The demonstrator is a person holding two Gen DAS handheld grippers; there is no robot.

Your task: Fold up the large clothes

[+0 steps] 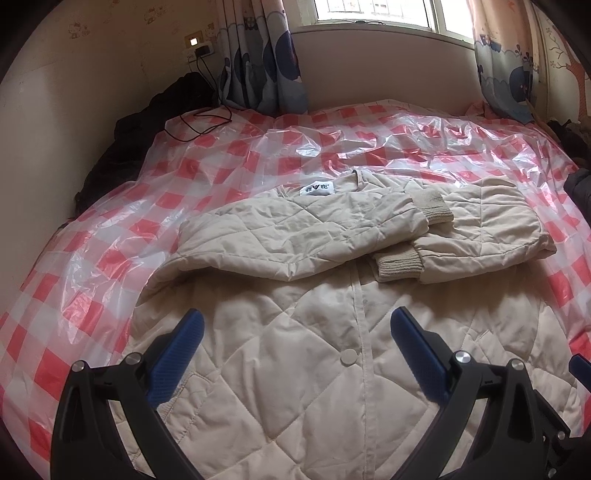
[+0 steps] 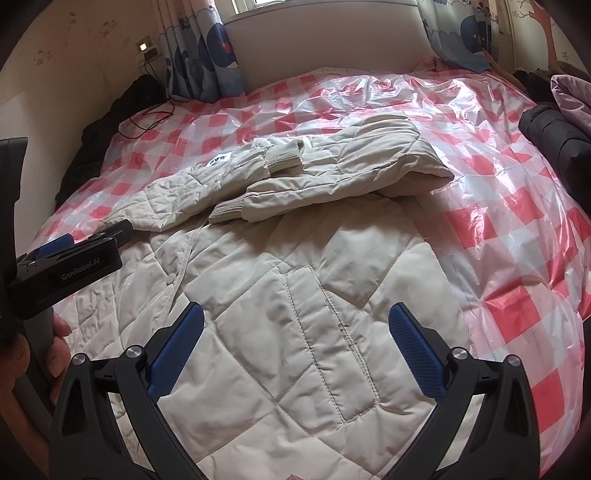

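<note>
1. Cream quilted padding is what the jacket (image 1: 295, 369) is made of; it is lying front-up on the bed, over a red-and-white checked plastic sheet (image 1: 92, 258), with its collar label (image 1: 319, 188) at the far end and its hem nearest the cameras.
2. Its long axis is running from the near edge of the bed toward the window (image 1: 373, 14), collar pointing at the window, and the snap placket (image 1: 360, 332) is tracing that line.
3. Both sleeves are lying folded across the chest, ribbed cuffs (image 1: 397, 264) meeting near the middle, so the sleeve step looks done and, by my reading, the body fold is now in hand.
4. Left tool (image 1: 295, 354) is hovering with its blue fingers (image 1: 177, 354) spread wide over the lower left of the jacket, gripping nothing.
5. Right tool (image 2: 295, 350) is likewise standing wide apart and empty above the right-hand pocket (image 2: 328, 339).
6. Next, I judge, each tool needs to be dropping to a hem corner, pinching the thick padding fully, and carrying the hem up toward the collar evenly so the sleeves are not sliding out.
7. Farther out, dark clothes (image 2: 554, 136) are waiting at the right edge of the bed, a black cable (image 1: 199, 122) is trailing at the far left, and patterned curtains (image 1: 266, 66) are hanging beside the window.
</note>
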